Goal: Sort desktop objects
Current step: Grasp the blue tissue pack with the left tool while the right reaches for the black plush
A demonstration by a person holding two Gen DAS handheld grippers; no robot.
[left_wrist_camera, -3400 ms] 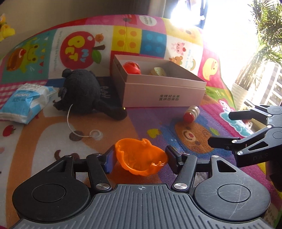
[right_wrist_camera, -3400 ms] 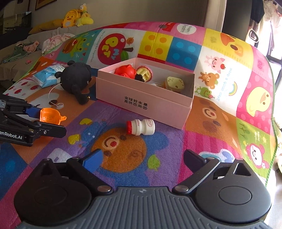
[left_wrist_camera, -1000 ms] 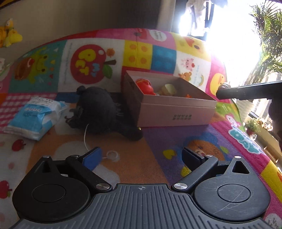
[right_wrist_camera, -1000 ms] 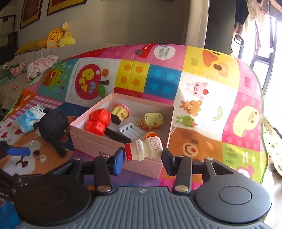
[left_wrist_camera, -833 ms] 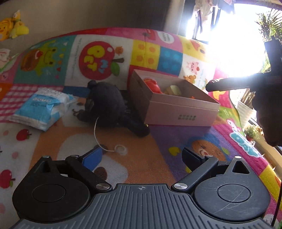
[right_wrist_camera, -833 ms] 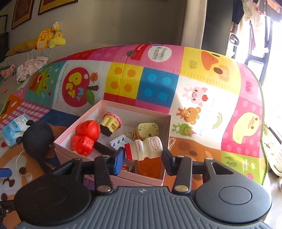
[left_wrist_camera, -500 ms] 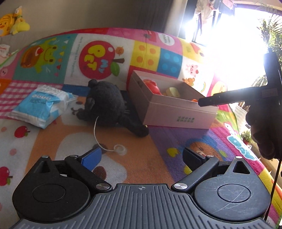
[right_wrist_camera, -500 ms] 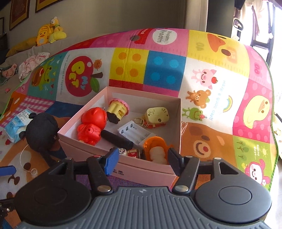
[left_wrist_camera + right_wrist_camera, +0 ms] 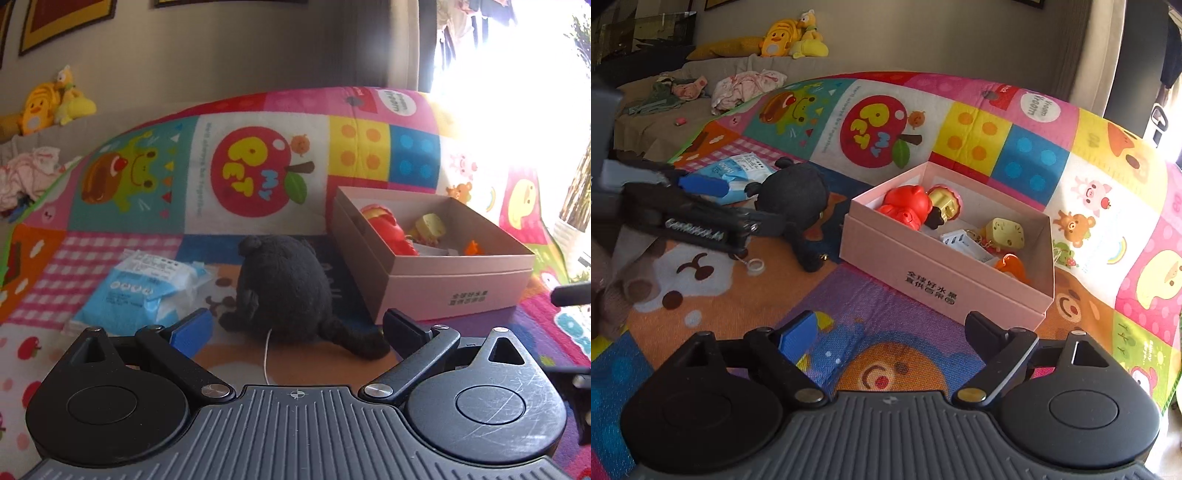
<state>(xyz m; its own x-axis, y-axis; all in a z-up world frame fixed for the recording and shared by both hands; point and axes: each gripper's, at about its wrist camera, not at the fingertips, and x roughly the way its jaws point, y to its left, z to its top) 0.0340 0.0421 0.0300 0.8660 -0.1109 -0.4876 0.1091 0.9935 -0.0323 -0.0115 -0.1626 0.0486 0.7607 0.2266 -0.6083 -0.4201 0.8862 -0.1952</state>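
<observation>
A bright cartoon play mat (image 9: 871, 295) carries a pink box (image 9: 934, 273) at right, a black plush toy (image 9: 794, 195) left of it, and a blue tissue pack (image 9: 735, 170) farther left.

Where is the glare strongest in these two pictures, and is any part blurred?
Left wrist view: window light burns out the upper right, washing the mat beyond the pink box. Right wrist view: evenly lit, only a small bright patch at the right edge; the left gripper looks smeared.

Home living room: play mat (image 9: 1015, 155), sofa (image 9: 665, 110) (plush toys (image 9: 790, 35)).
</observation>
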